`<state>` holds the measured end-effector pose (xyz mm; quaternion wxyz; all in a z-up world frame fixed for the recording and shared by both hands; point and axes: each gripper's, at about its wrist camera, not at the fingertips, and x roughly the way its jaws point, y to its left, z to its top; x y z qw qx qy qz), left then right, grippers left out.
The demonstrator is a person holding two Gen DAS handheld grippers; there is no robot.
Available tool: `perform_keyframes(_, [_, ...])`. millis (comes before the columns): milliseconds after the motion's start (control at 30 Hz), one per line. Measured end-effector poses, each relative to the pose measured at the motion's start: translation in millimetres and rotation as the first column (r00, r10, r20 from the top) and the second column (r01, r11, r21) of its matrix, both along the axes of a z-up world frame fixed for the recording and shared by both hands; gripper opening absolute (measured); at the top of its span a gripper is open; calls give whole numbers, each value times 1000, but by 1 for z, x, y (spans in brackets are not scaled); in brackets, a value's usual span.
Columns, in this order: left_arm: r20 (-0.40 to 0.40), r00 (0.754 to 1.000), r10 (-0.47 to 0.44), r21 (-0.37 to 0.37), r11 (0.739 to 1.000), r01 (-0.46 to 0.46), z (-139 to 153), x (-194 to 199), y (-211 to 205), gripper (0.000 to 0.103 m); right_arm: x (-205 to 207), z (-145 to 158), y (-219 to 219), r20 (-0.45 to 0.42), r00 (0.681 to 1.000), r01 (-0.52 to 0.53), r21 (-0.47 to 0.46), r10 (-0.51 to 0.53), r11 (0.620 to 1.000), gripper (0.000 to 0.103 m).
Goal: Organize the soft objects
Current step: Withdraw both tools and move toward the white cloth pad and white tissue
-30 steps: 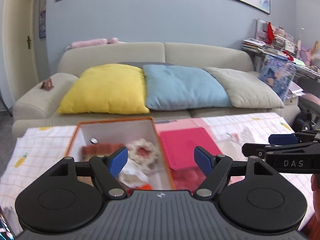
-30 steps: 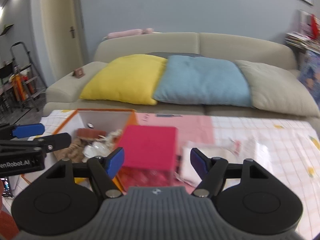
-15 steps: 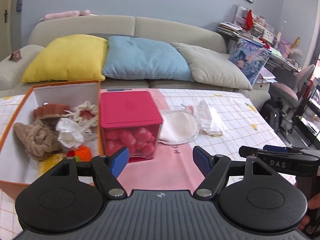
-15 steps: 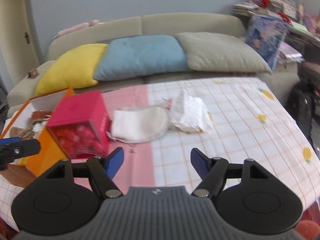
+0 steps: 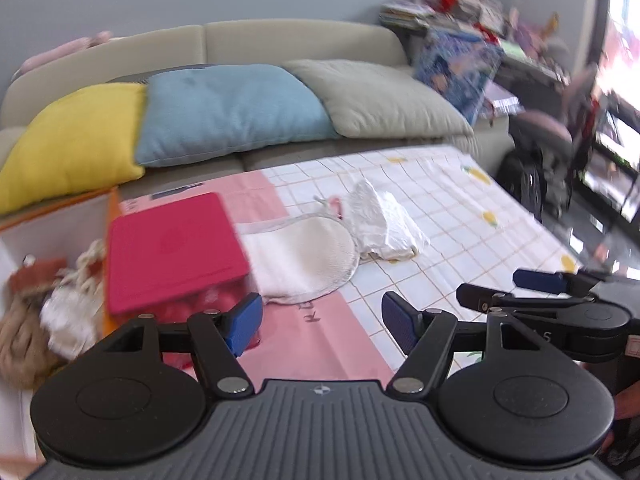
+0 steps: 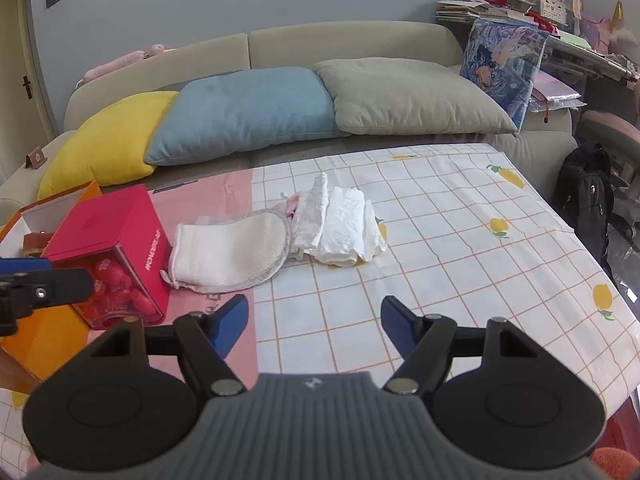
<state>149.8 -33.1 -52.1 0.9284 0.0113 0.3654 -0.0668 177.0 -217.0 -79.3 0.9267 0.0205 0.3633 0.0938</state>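
Left wrist view: approach step, nothing picked yet. Left gripper (image 5: 320,322) hangs above the pink part of the tablecloth (image 5: 452,216), jaws closing but wide apart, nothing between them. Beige mitt (image 5: 308,258) lies just ahead, touching the red box (image 5: 172,246); folded white cloth (image 5: 380,220) sits against the mitt's far side. Orange bin (image 5: 60,216) at left holds a brown knit piece, a white puff and other soft bits, blurred. Red box has its lid on, red round items visible through the clear wall. Right gripper (image 5: 532,290) sits at right, side-on.

Right wrist view: right gripper (image 6: 314,320) has jaws spread, empty, over checkered cloth, short of the mitt (image 6: 228,254) and white cloth (image 6: 344,232). Next move likely calls for reaching forward and down, pinching one cloth piece without dragging its neighbour, then carrying it to the orange bin (image 6: 56,200).
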Motion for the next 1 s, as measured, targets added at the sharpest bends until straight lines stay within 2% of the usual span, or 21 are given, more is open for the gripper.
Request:
perform_keyframes(167, [-20,996,-84,69,994,85,-14,37,-23,78,24,-10,-17,-31,999,46,35,-45,998,70])
perform_keyframes(367, [-49,991,-126,169,977,133,-45,78,-42,75,54,-25,-28,-54,995,81,58,-78,995,65])
perform_keyframes(567, [-90,987,-135,211,966,151,-80,106,-51,75,87,-41,-25,-86,995,60,83,-52,995,61])
perform_keyframes(667, [-102,987,-122,199,970,140,-92,119,-51,75,105,-49,-19,-94,995,41,87,-32,995,61])
perform_keyframes(767, [-108,987,-117,213,967,138,-104,128,-54,75,127,-56,-13,-100,995,24,94,-15,995,62])
perform_keyframes(900, [-104,988,-115,220,966,136,-112,132,-56,75,156,-67,-6,-109,994,32,104,-21,994,73])
perform_keyframes(1000, [-100,988,-115,228,964,135,-116,134,-56,75,174,-79,-3,-135,990,48,141,-29,989,74])
